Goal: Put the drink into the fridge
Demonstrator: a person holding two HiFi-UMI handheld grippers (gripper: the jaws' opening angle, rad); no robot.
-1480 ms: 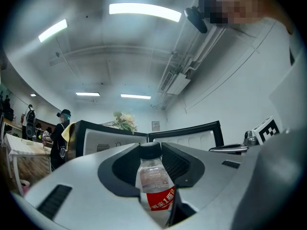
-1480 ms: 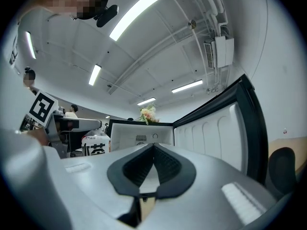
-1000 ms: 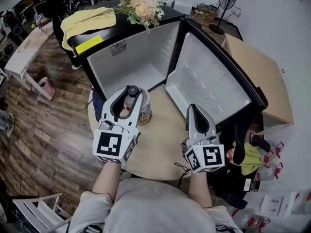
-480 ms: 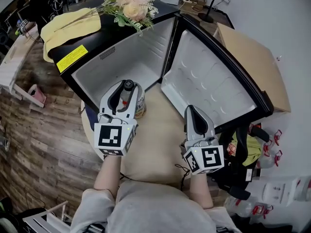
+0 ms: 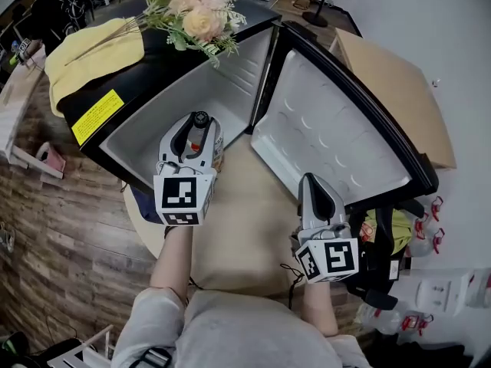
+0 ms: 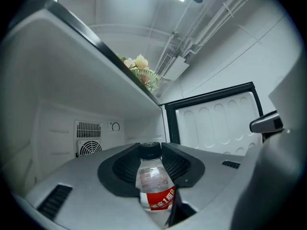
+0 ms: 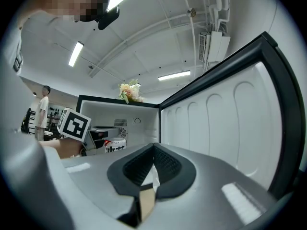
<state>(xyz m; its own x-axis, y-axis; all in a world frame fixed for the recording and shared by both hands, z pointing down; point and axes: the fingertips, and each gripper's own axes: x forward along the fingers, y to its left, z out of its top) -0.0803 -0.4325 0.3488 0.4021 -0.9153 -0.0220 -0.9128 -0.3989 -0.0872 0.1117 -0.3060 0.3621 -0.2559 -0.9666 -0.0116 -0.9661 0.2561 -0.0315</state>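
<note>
A clear drink bottle (image 6: 154,186) with a black cap and red label stands upright between the jaws of my left gripper (image 6: 153,150), which is shut on it. In the head view that gripper (image 5: 201,126) and the bottle's cap (image 5: 201,117) are at the mouth of the open fridge (image 5: 146,133), whose white inside holds nothing I can see. My right gripper (image 5: 311,181) hangs over the round table's right side, beside the open fridge door (image 5: 330,133). Its jaws (image 7: 153,151) are shut on nothing. It also sees the left gripper (image 7: 98,137).
The beige round table (image 5: 245,221) stands in front of the fridge. Flowers (image 5: 192,18) and a yellow cloth (image 5: 84,52) lie on the fridge top. A cardboard panel (image 5: 391,83) stands behind the door. Bags and bottles (image 5: 391,240) crowd the floor at right.
My left gripper has carried the bottle forward from over the table to the fridge opening. The right gripper has dropped back slightly and stays shut.
</note>
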